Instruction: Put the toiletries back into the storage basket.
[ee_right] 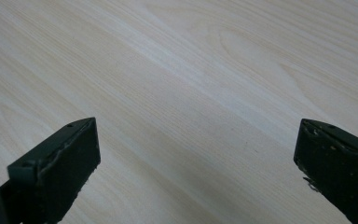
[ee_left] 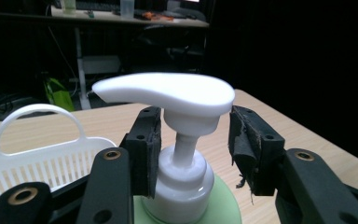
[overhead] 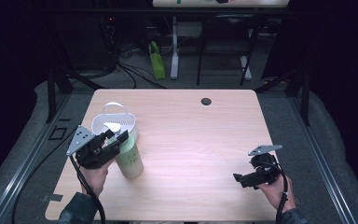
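Right gripper point(overhead: 248, 178), nearest at five o'clock, hovers spread and empty over the table point(overhead: 196, 140). Left gripper point(ee_left: 193, 154) brackets the pump bottle point(overhead: 129, 158) neck at nine o'clock; its view shows one pad off. Advise squaring before lifting. Basket point(overhead: 114, 122) behind.

high view: above near table point(overhead: 191, 140) edge, facing forward-down | left gripper view: level, close on pump bottle point(ee_left: 182, 154), shared with high view point(overhead: 129, 158) | right gripper view: close, angled down at tabletop
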The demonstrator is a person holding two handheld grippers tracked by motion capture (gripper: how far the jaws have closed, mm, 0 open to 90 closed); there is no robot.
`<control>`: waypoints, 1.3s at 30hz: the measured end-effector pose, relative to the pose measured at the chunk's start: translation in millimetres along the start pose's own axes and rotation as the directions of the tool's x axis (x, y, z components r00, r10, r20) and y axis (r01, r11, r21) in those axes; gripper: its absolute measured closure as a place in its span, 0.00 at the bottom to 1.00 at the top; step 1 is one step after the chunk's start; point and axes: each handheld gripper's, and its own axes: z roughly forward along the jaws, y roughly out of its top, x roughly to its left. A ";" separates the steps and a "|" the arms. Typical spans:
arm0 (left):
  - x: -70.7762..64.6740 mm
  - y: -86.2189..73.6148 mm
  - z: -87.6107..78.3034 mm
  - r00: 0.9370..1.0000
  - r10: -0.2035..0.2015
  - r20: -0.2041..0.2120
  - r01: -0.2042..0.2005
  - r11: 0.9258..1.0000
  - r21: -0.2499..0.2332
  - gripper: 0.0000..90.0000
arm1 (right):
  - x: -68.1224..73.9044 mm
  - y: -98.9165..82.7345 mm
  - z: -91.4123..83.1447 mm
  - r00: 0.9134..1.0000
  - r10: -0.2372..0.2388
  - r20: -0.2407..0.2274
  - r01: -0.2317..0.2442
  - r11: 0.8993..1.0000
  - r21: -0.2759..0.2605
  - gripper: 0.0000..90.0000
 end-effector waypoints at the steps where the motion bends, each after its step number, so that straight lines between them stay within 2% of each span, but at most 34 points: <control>1: -0.9 0.3 0.2 1.000 0.003 -0.005 -0.003 1.000 -0.006 0.63 | 0.0 0.0 0.1 1.000 -0.001 0.001 0.001 1.000 0.001 0.00; 11: 1.5 -0.5 -0.2 0.999 -0.028 -0.018 0.028 0.999 -0.027 0.73 | -0.4 -0.8 -1.3 1.000 0.006 0.000 -0.006 1.000 -0.002 0.00; 24: 1.1 -3.4 2.0 0.999 -0.037 -0.022 0.035 0.997 -0.063 0.75 | -0.9 -1.7 -1.6 1.000 0.002 -0.007 -0.002 1.000 -0.002 0.00; 39: 2.5 -1.5 3.4 0.999 -0.028 -0.032 0.026 0.998 -0.062 0.75 | -2.1 -1.8 -2.5 1.000 -0.001 0.004 0.001 1.000 -0.012 0.00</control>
